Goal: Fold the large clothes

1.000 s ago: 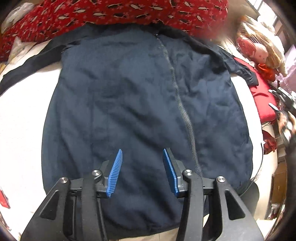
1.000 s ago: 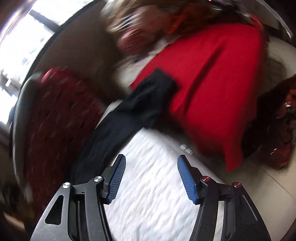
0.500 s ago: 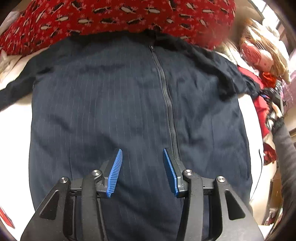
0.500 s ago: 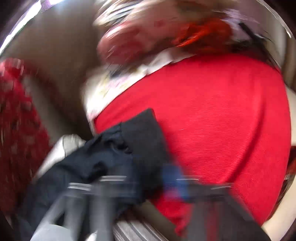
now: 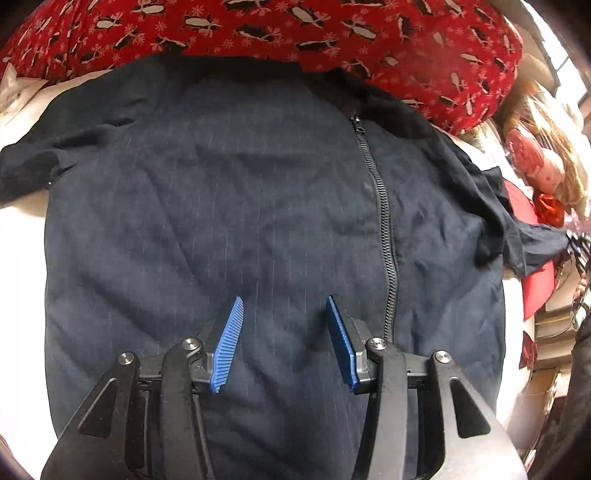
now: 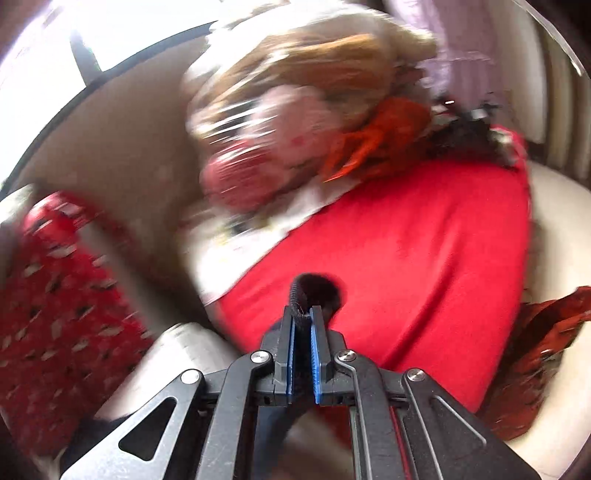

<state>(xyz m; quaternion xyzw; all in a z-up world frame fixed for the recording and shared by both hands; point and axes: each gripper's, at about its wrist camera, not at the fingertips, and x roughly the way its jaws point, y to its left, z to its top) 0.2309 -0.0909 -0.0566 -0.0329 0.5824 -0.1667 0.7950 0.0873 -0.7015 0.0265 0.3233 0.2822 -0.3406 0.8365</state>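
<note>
- Since the earlier frame, the right gripper [image 6: 303, 314] has closed its jaws on the jacket's sleeve cuff [image 6: 314, 290].
- Left gripper [image 5: 284, 306] hangs part-open, empty, above the jacket [image 5: 221, 206].
- The navy zip-up jacket lies spread flat on the bed [image 5: 18, 229].

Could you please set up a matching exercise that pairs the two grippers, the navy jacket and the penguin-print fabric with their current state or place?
Things:
1. left gripper
2. right gripper
3. navy jacket
4. red penguin-print fabric

States or places:
A. lying beyond the collar
B. open above the jacket's front
C. spread flat, zipped up
D. shut on the dark sleeve cuff

Pairs: 1-B, 2-D, 3-C, 4-A
</note>
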